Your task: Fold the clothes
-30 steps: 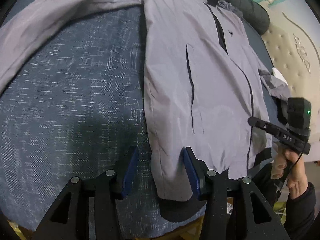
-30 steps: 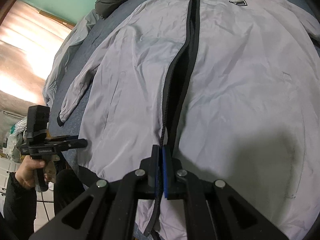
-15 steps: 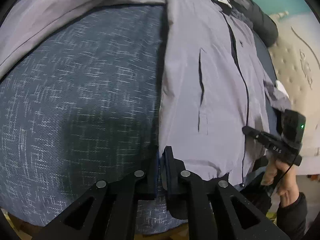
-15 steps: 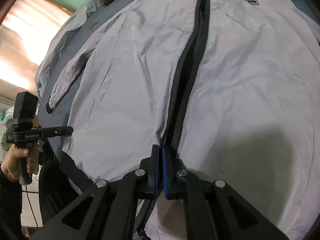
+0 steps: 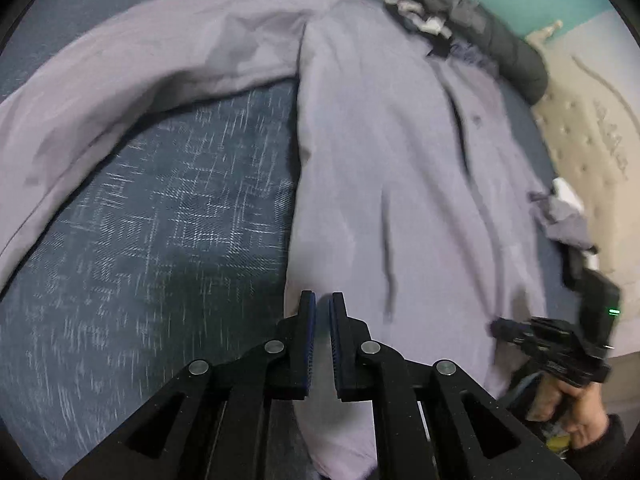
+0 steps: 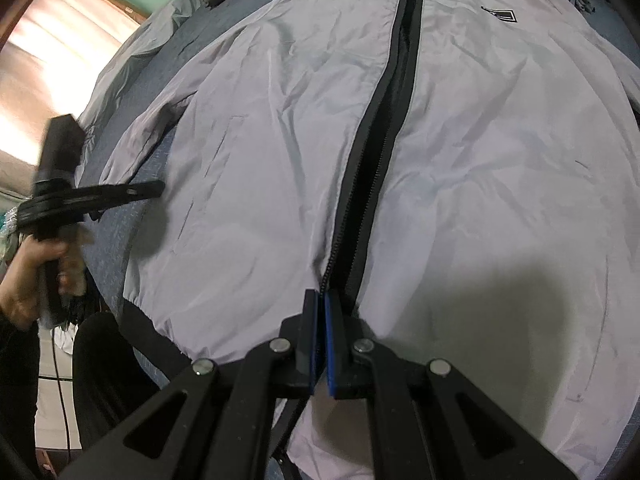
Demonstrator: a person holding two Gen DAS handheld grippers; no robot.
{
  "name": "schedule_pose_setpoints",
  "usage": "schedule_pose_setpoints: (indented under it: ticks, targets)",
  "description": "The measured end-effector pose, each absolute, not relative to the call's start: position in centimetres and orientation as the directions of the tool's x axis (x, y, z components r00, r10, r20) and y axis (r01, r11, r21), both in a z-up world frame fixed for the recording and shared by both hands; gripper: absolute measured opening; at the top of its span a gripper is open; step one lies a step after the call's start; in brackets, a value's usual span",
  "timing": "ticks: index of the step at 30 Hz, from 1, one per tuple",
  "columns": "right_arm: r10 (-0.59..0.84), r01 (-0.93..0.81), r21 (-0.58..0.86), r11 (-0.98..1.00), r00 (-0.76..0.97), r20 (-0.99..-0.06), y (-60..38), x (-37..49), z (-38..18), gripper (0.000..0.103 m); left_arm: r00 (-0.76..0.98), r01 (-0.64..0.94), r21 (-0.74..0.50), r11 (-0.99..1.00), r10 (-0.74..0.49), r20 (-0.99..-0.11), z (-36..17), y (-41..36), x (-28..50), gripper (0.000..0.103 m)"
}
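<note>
Grey jacket (image 6: 460, 168) flat on bed; left gripper (image 5: 322, 308) pinching hem edge, right gripper (image 6: 321, 300) clamped on zipper (image 6: 360, 200)

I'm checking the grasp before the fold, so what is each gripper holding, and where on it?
Both hold the grey jacket: the left gripper pinches its side edge near the hem, the right gripper its zipper edge near the hem.

We see open blue bedcover (image 5: 160, 240) left of the grey jacket (image 6: 480, 180), under its raised sleeve (image 5: 120, 72): free room there. At the far end a dark padded garment (image 5: 512, 52) blocks the way. On the right, the headboard (image 5: 592, 152) and crumpled clothes (image 5: 568, 220) close in. Near the bed edge, the other handheld gripper (image 5: 504, 326) crowds the jacket's hem.
</note>
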State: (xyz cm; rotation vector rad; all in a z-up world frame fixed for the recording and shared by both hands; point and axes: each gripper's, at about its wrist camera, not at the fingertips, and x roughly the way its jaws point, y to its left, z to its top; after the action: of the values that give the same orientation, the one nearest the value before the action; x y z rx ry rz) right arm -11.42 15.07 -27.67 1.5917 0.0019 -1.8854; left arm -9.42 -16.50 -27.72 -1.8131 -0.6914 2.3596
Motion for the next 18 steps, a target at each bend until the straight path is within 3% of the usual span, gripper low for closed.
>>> schedule_pose_setpoints:
  ticks: [7,18]
  targets:
    - [-0.473,0.482,0.404,-0.777,-0.024,-0.881,14.7,-11.8,-27.6,0.003,-0.264,0.198,-0.364,-0.91,0.308,-0.914,-27.5,-17.3,-8.9,0.007]
    - [-0.464,0.477,0.379,-0.793,-0.068,-0.883,15.0,-11.3,-25.5,0.006,-0.17,0.08,-0.396,-0.915,0.379,-0.91,-26.1,-14.0,-5.0,0.008]
